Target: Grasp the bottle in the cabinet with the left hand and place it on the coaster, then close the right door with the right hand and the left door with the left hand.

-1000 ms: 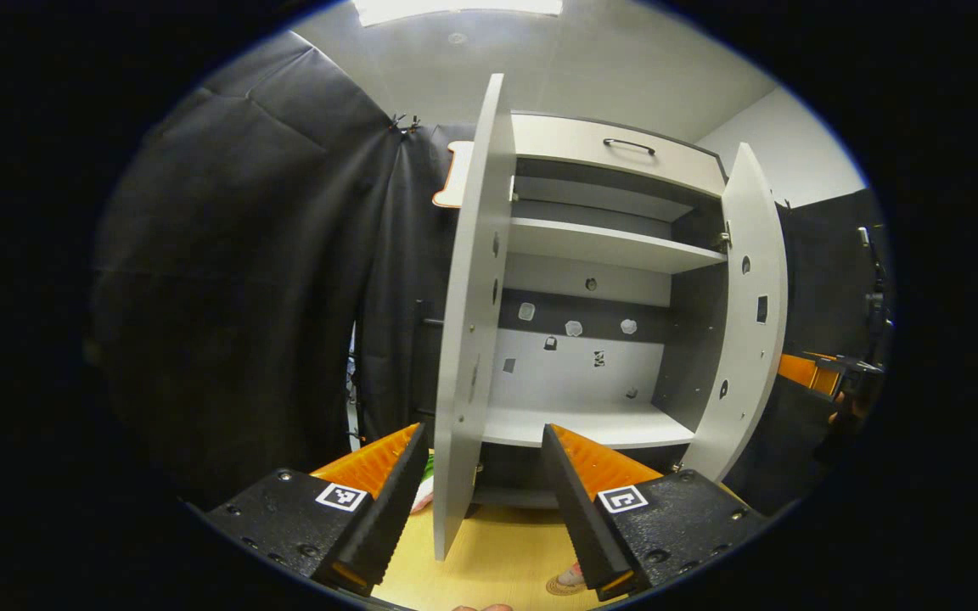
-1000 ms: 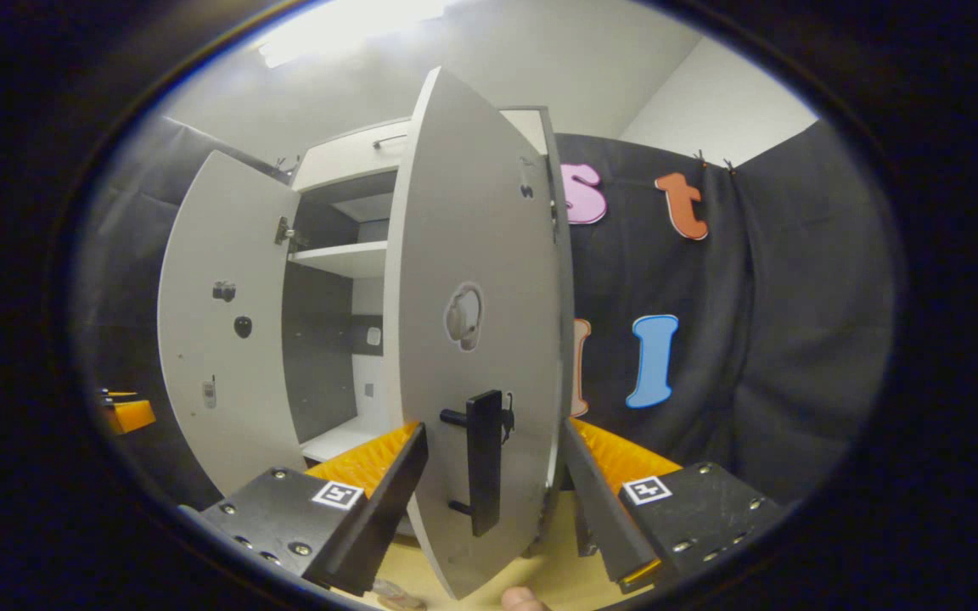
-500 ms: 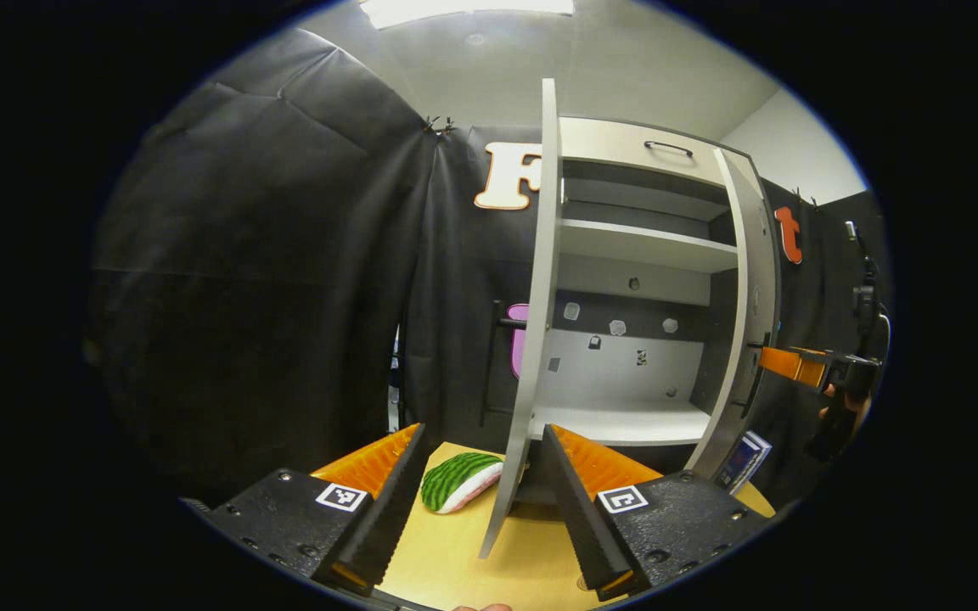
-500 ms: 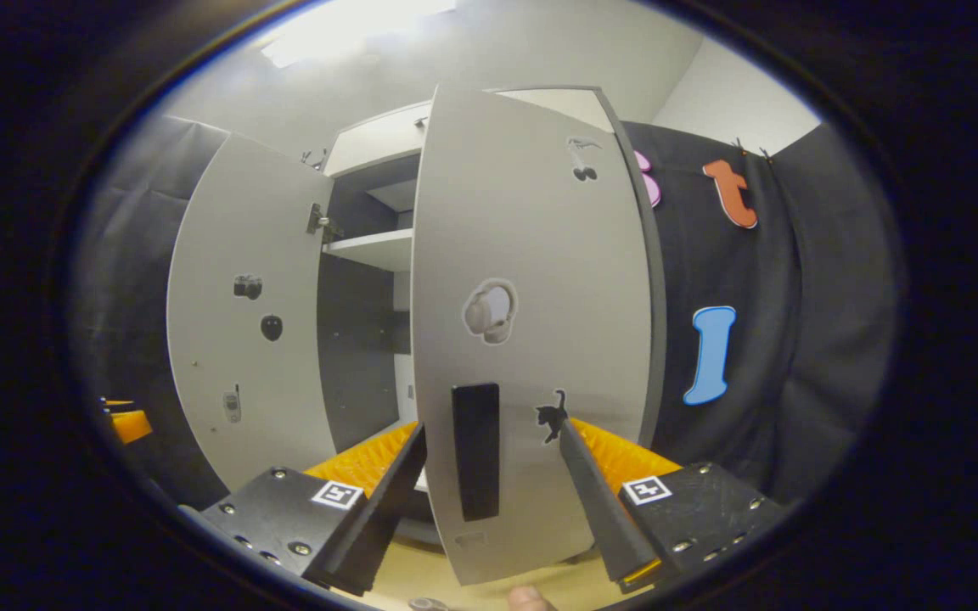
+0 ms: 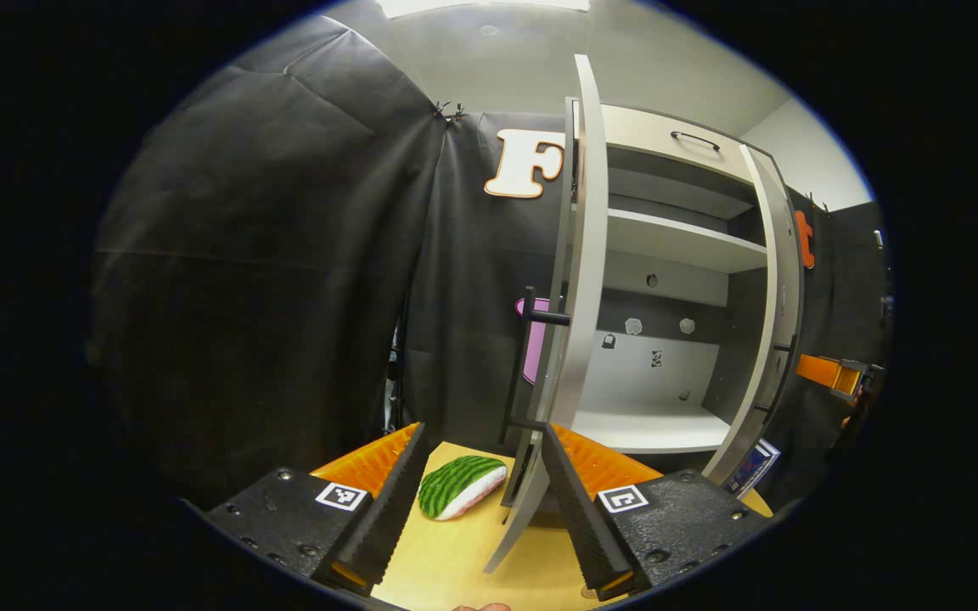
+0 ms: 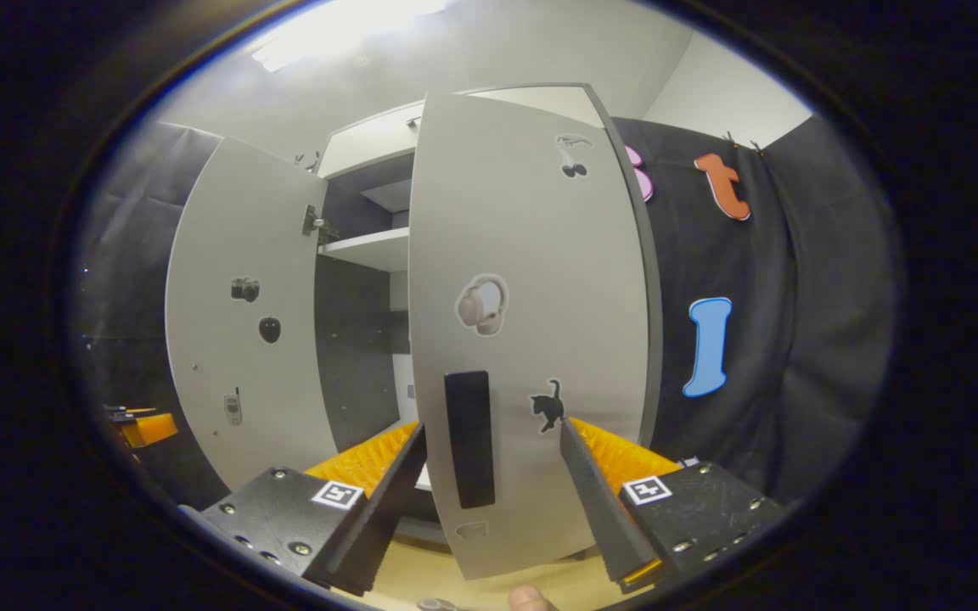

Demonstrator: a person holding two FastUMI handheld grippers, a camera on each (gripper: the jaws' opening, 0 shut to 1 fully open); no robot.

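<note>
Left gripper [image 5: 479, 501]: fingers spread wide, nothing held. The lower edge of the left door [image 5: 578, 280] stands between the 2 fingers, seen almost edge-on; whether either finger touches it cannot be told. The door's black bar handle [image 5: 531, 361] projects to the left of the panel.

Cabinet [image 5: 667, 280]: interior open to view, with 1 upper shelf [image 5: 676, 242] and a bare lower shelf [image 5: 650, 424]. A drawer front with a dark handle [image 5: 694, 138] sits at the top.

Right door [image 6: 531, 322]: partly closed, its outer face turned toward the right gripper view. A black handle [image 6: 469, 437] is mounted low on it, with headphone [image 6: 480, 304] and cat [image 6: 547, 405] stickers beside. In the left gripper view this door appears as a thin panel at the cabinet's right.

Right gripper [image 6: 493, 505]: fingers wide apart, gripping nothing, straddling the right door's handle; contact with the panel cannot be confirmed. In the left gripper view it shows at the far right.

Table [image 5: 455, 556]: wooden top; a watermelon-slice toy [image 5: 459, 485] lies just left of the left door's foot.

Bottle and coaster: position cannot be told.
</note>
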